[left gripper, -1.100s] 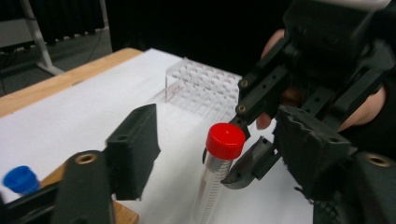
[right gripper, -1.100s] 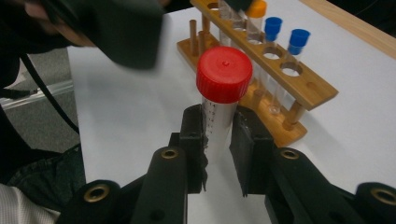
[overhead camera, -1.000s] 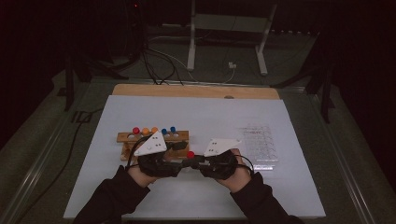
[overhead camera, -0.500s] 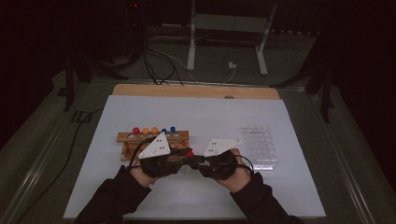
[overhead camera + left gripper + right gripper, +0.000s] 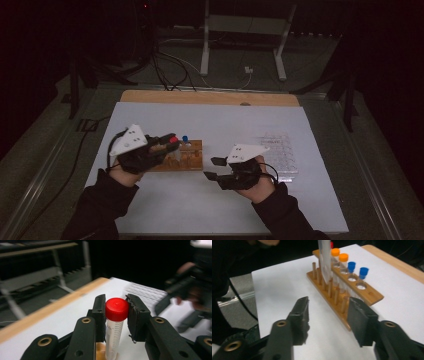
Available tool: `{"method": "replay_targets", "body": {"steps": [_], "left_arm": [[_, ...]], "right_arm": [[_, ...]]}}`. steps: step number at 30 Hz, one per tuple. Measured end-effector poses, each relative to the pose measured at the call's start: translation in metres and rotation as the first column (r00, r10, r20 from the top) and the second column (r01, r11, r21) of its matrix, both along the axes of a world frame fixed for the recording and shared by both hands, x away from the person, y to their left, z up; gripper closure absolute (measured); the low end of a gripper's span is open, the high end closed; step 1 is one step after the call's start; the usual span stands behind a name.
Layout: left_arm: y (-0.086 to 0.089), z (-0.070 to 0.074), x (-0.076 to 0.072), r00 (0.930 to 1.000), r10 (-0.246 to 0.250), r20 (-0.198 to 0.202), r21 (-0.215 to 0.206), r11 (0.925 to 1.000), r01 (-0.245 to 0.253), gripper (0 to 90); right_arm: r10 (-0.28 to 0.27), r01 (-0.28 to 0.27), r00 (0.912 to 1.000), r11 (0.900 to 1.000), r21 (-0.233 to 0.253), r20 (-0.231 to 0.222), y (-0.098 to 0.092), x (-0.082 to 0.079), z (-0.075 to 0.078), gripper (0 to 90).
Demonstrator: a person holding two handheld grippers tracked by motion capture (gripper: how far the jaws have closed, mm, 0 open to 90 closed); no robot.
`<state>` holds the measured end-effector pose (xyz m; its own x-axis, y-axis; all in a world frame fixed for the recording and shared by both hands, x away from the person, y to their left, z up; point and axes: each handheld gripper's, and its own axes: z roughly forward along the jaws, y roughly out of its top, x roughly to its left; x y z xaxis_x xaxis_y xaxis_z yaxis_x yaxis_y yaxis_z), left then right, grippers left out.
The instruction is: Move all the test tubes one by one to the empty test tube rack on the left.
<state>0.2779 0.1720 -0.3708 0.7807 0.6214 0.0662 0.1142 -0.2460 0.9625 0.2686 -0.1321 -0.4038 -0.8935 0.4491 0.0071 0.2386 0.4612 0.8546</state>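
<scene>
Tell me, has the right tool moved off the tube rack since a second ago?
Yes. The right tool has drawn rightward, away from the wooden rack, toward the clear tray.

a clear plastic tube point(image 5: 113, 335) with glossy red cap point(image 5: 116, 309); varnished wooden rack point(image 5: 352, 293); matt white tabletop point(image 5: 225, 125).

A clear graduated tube point(image 5: 113, 336) with a red cap point(image 5: 116, 309) stands upright, its cap gripped between the jaws of the left gripper point(image 5: 115, 312), above a wooden rack point(image 5: 342, 287).
</scene>
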Motion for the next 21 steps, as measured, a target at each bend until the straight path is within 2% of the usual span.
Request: {"method": "replay_targets", "body": {"steps": [3, 6, 10, 11, 14, 16, 21], "left_arm": [[0.017, 0.007, 0.001, 0.9973, 0.068, 0.027, -0.005, 0.9977, -0.068, 71.6], [0.035, 0.013, 0.002, 0.9906, 0.124, 0.059, -0.034, 0.9919, -0.122, 71.6], [0.056, 0.016, 0.006, 0.9743, 0.215, 0.066, -0.049, 0.9760, -0.212, 71.6], [0.059, 0.016, 0.007, 0.9701, 0.234, 0.065, -0.046, 0.9718, -0.231, 71.6], [0.069, 0.015, 0.010, 0.9582, 0.279, 0.064, -0.048, 0.9599, -0.276, 71.6], [0.075, 0.012, 0.013, 0.9534, 0.297, 0.053, -0.055, 0.9542, -0.294, 71.6], [0.085, 0.003, 0.021, 0.9434, 0.331, 0.024, -0.067, 0.9421, -0.329, 71.6]], "right_arm": [[-0.017, 0.017, 0.9999, 1.000, 0.018, 0.000, -0.002, 0.001, 0.002, 40.6], [-0.043, 0.043, 0.9991, 0.998, 0.039, 0.001, -0.004, 0.001, 0.004, 27.4], [-0.086, 0.086, 0.9963, 0.994, 0.062, -0.010, -0.006, 0.002, 0.008, 8.4], [-0.090, 0.091, 0.9958, 0.994, 0.065, -0.014, -0.007, 0.003, 0.008, 0.4], [-0.076, 0.078, 0.9968, 0.993, 0.090, -0.022, -0.011, 0.004, 0.010, 0.0], [-0.090, 0.091, 0.9959, 0.992, 0.084, -0.014, -0.012, 0.003, 0.011, 0.0], [-0.094, 0.094, 0.9956, 0.990, 0.103, -0.006, -0.016, 0.002, 0.014, 0.0]]}}
